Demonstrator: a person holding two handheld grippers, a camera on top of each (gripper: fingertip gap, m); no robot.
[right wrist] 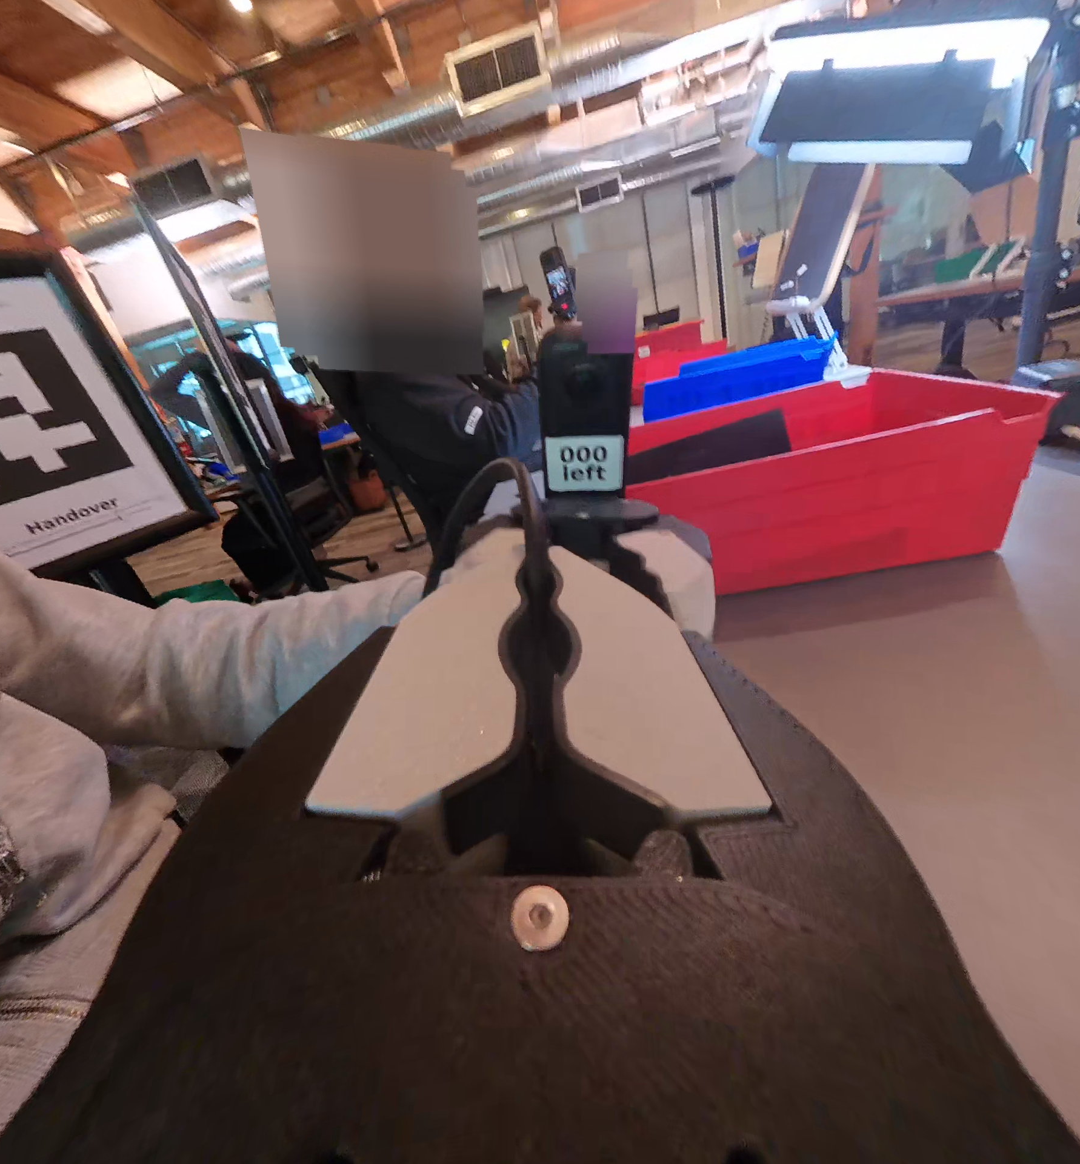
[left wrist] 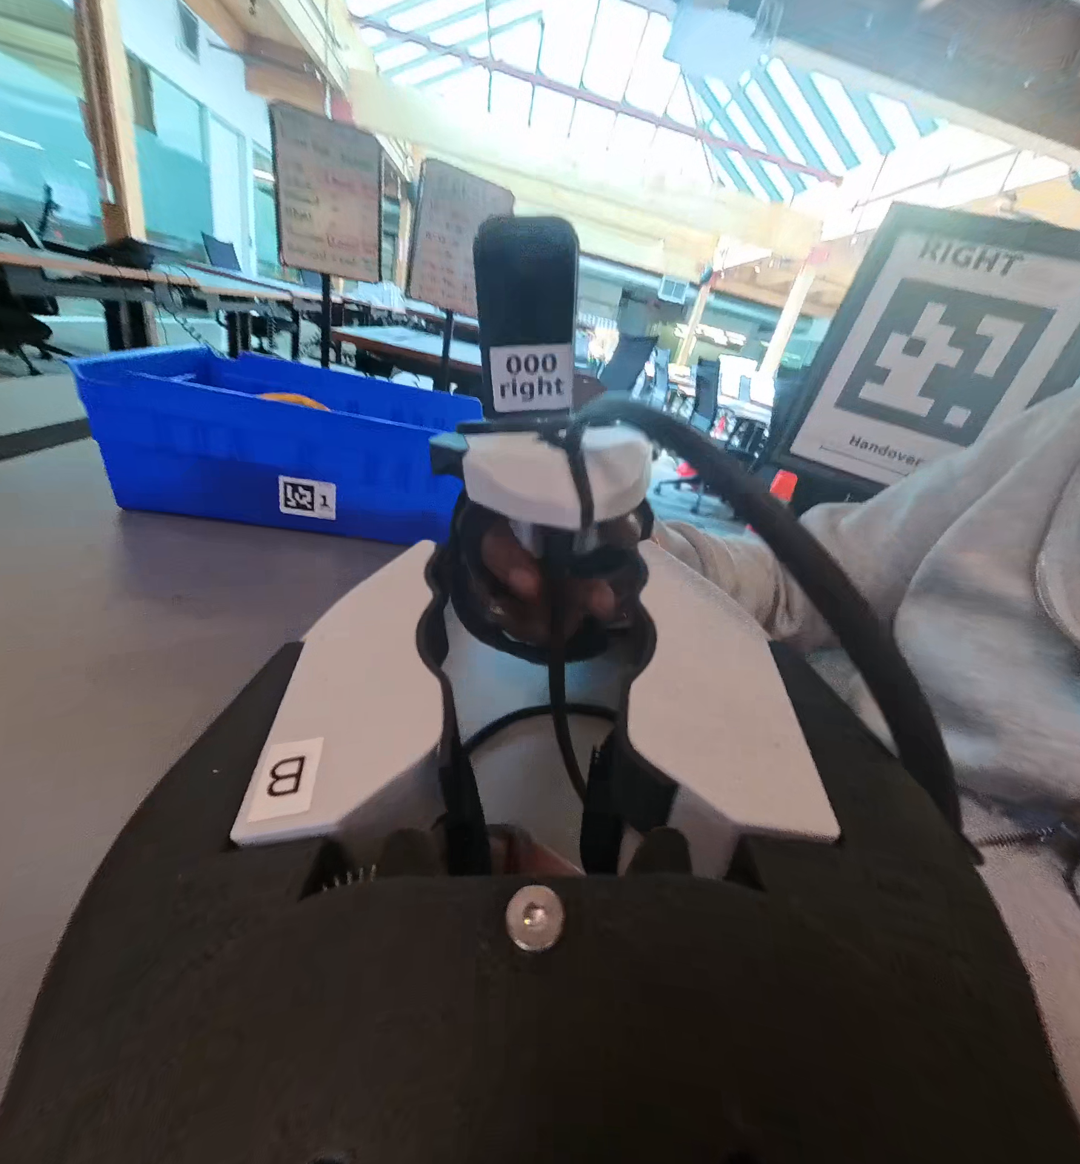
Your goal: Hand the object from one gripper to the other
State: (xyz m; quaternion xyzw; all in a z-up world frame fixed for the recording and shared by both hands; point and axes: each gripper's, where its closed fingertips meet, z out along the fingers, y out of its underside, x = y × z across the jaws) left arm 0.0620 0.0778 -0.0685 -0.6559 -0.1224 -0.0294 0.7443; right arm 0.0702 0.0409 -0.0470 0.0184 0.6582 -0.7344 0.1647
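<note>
Left gripper spread wide, right gripper pinched together and nosed in between my left fingers.

Left fingers: apart, clear gap. A dark rounded object sits in that gap at the tips, right at the nose of the right gripper. It's too dark to ID, and I can't tell whether either side is gripping it. Right fingers: together, only a thin black slit between them. A black cable arcs off the right gripper over my grey sleeve. Both grippers are over the grey table. Past them are a blue bin on the left gripper's side and a red bin on the right gripper's side. A framed marker board stands behind my arm.
</note>
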